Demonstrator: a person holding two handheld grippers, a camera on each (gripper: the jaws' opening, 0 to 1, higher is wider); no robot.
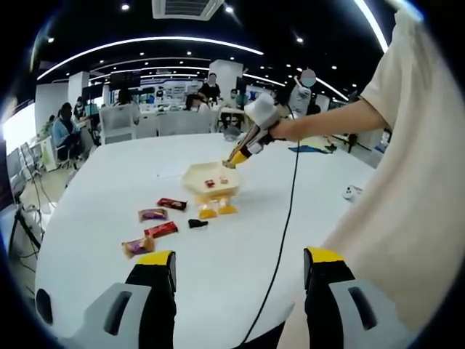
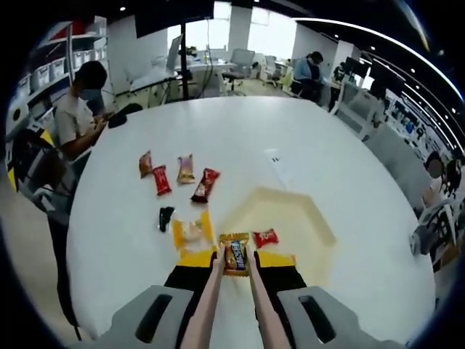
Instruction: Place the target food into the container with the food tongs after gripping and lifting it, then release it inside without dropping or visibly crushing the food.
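The tongs [image 2: 235, 273] pinch a snack packet [image 2: 235, 256] over the tray's [image 2: 320, 225] near rim, ready to drop; left gripper [image 1: 240, 280] idles open.

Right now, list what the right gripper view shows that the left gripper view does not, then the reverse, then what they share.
Right gripper view alone: the tongs pinching a yellow-wrapped snack at the container's near rim, and a seated person at the table's edge.

Left gripper view alone: the left gripper open and holding nothing, the black cable, and the person's arm reaching out.

Shared: the white table, the cream container and the loose wrapped snacks beside it.
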